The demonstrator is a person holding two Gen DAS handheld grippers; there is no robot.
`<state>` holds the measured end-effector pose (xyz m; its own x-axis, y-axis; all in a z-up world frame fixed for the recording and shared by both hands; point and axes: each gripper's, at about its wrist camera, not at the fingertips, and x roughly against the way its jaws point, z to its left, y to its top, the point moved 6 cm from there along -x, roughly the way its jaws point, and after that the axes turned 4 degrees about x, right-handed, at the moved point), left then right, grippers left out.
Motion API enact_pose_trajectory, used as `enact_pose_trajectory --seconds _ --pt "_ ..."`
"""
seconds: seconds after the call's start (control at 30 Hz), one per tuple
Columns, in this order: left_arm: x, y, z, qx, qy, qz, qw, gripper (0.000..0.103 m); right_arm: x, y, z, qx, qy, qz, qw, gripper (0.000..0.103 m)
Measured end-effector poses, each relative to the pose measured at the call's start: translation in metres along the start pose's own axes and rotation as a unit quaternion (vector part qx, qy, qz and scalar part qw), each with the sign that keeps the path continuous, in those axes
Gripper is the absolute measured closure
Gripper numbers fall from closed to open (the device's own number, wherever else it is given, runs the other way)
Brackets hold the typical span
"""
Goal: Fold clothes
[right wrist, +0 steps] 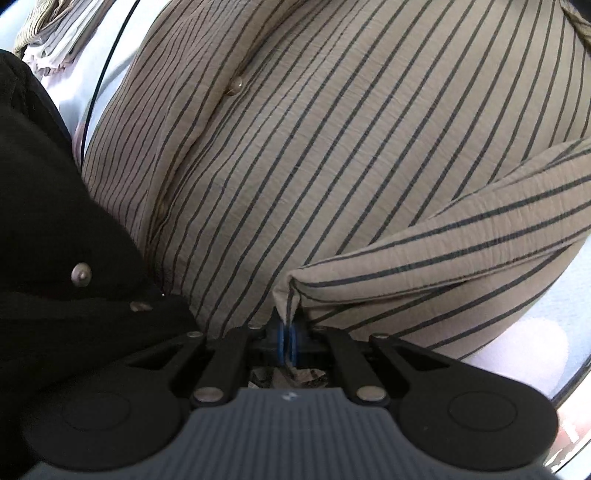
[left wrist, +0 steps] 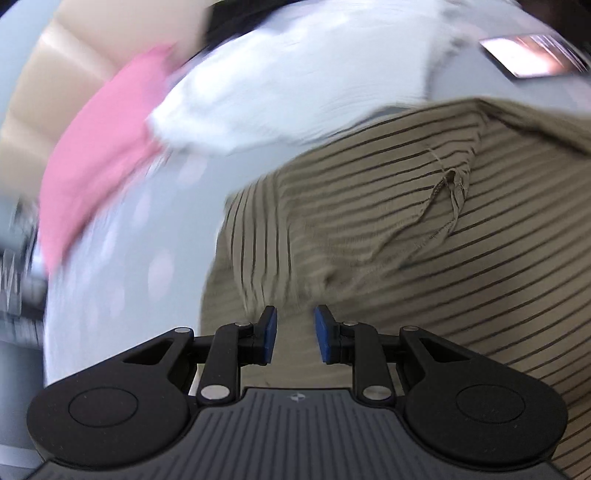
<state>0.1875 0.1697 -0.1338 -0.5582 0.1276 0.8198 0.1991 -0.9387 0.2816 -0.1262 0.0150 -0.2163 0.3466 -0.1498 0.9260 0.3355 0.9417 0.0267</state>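
Observation:
A tan shirt with thin dark stripes (left wrist: pixel 424 258) lies spread on a pale cloth-covered surface (left wrist: pixel 122 258). My left gripper (left wrist: pixel 294 334) hovers at its near edge, open, blue pads apart with nothing between them. In the right wrist view the same striped shirt (right wrist: pixel 314 147) fills the frame, with a small button (right wrist: pixel 235 85) on its placket. My right gripper (right wrist: pixel 287 341) is shut on a folded corner of the striped shirt (right wrist: pixel 424 269), which lies doubled over the body of the shirt.
A white garment (left wrist: pixel 295 92) and a pink garment (left wrist: pixel 99 158) lie beyond the shirt, both blurred. A black garment with metal snaps (right wrist: pixel 55 221) sits at the left of the right gripper. Another striped cloth (right wrist: pixel 62 33) and a thin black cable (right wrist: pixel 110 59) lie at the upper left.

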Motion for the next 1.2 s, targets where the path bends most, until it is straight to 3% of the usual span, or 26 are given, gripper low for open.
enact_pose_trajectory --seconds 0.27,0.4,0.53,0.63,0.83,0.93,1.0,1.1,1.2 --pt "-0.05 0.055 0.022 -0.135 -0.005 -0.014 0.9907 0.081 -0.001 -0.005 -0.01 -0.021 0.034 0.004 0.999 0.101" --pt "-0.083 0.069 0.02 -0.201 -0.023 0.008 0.9794 0.081 -0.001 -0.008 -0.011 -0.019 0.039 0.006 0.999 0.101" --pt "-0.103 0.073 0.011 -0.283 -0.015 0.011 0.9589 0.077 0.0 -0.011 -0.012 -0.017 0.043 0.007 0.999 0.101" --pt "-0.112 0.079 0.011 -0.299 -0.023 0.015 0.9537 0.063 0.0 -0.013 -0.011 -0.015 0.046 0.007 0.999 0.101" --pt "-0.131 0.081 0.003 -0.341 -0.052 0.038 0.9378 0.059 0.001 -0.018 -0.014 -0.015 0.053 0.007 0.998 0.101" --pt "-0.142 0.084 0.0 -0.346 -0.064 0.061 0.9342 0.06 0.002 -0.021 -0.014 -0.016 0.057 0.007 0.998 0.101" --pt "-0.145 0.085 -0.001 -0.355 -0.069 0.073 0.9296 0.06 0.002 -0.022 -0.014 -0.017 0.058 0.007 0.998 0.101" --pt "-0.148 0.083 -0.005 -0.37 -0.081 0.093 0.9209 0.076 0.003 -0.024 -0.014 -0.016 0.057 0.007 0.998 0.101" --pt "-0.149 0.078 -0.01 -0.39 -0.082 0.106 0.9112 0.085 0.003 -0.027 -0.012 -0.016 0.055 0.006 0.998 0.101"
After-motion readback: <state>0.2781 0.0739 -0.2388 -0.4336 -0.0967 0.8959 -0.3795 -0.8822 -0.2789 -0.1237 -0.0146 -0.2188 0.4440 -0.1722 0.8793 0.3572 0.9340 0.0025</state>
